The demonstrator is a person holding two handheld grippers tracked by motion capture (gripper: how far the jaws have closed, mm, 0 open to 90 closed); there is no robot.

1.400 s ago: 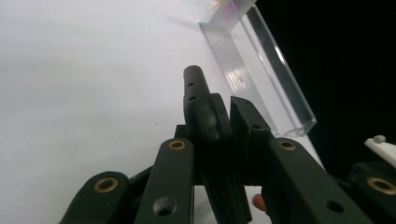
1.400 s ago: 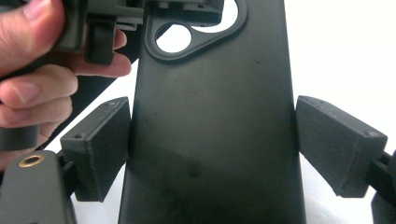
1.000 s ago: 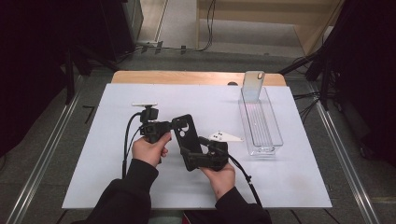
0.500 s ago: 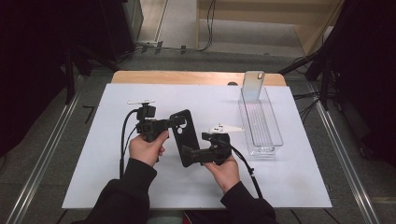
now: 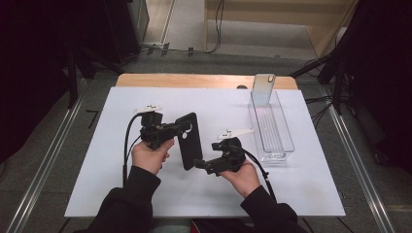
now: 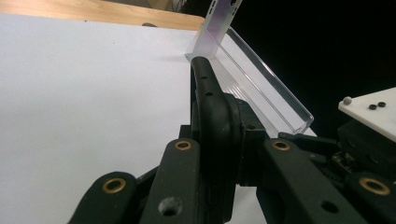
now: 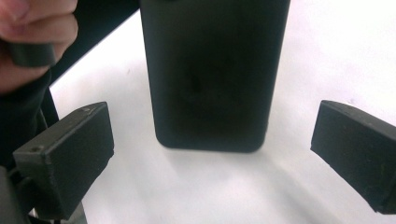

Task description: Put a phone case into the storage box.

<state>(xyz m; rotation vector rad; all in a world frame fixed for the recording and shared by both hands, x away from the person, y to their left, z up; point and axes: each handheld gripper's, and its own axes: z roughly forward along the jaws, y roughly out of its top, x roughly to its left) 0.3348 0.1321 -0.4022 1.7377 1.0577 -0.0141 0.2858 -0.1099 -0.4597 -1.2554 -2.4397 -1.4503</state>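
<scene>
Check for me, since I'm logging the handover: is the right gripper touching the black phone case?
Apart. In the right gripper view, the right gripper has its jaws spread wide, with white table showing between each pad and the black phone case.

A second ago both grippers met at the black phone case (image 5: pixel 187 141) in the middle of the high view, and the right gripper (image 5: pixel 200 164) had hold of its lower end. Now the right gripper has let go: its jaws have just been opening and stand wide, with the bottom of the case in front of them and not touching them in the right gripper view, and the right hand (image 5: pixel 243 175) has slid back toward the lower right. The case now stands more upright, with its lower end free.
</scene>
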